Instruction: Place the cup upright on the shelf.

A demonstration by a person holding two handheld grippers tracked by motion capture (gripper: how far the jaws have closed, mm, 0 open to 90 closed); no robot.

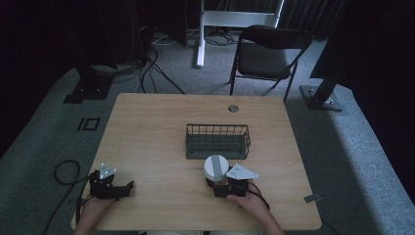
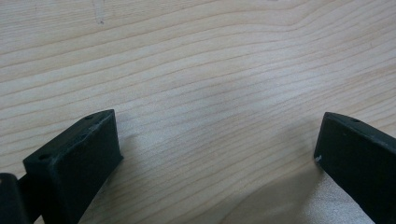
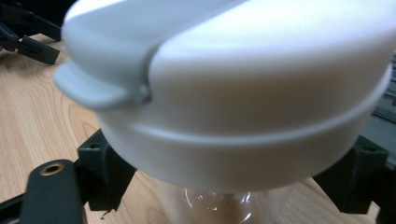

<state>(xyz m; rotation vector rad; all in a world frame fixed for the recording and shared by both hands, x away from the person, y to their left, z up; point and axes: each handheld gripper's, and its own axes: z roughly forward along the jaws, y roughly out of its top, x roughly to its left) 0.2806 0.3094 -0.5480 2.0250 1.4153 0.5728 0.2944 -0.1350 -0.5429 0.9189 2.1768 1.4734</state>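
A clear bottle with a white flip-top lid (image 1: 215, 167) stands out from the jaws of my right gripper (image 1: 221, 185) near the table's front, just before a dark wire basket (image 1: 218, 142). In the right gripper view the white lid (image 3: 233, 79) looms close, and the clear body (image 3: 219, 200) sits between the two black jaws of the right gripper (image 3: 229, 186), which press on its sides. My left gripper (image 1: 125, 189) rests at the front left of the table. In its own view the left gripper (image 2: 217, 140) has its jaws wide apart over bare wood.
The wooden table (image 1: 156, 122) has a round cable hole (image 1: 233, 108) at the back. A black folding chair (image 1: 266, 54) stands beyond the far edge, with cables and stand bases on the grey carpet. The basket's edge (image 3: 385, 107) is at the right of the right gripper view.
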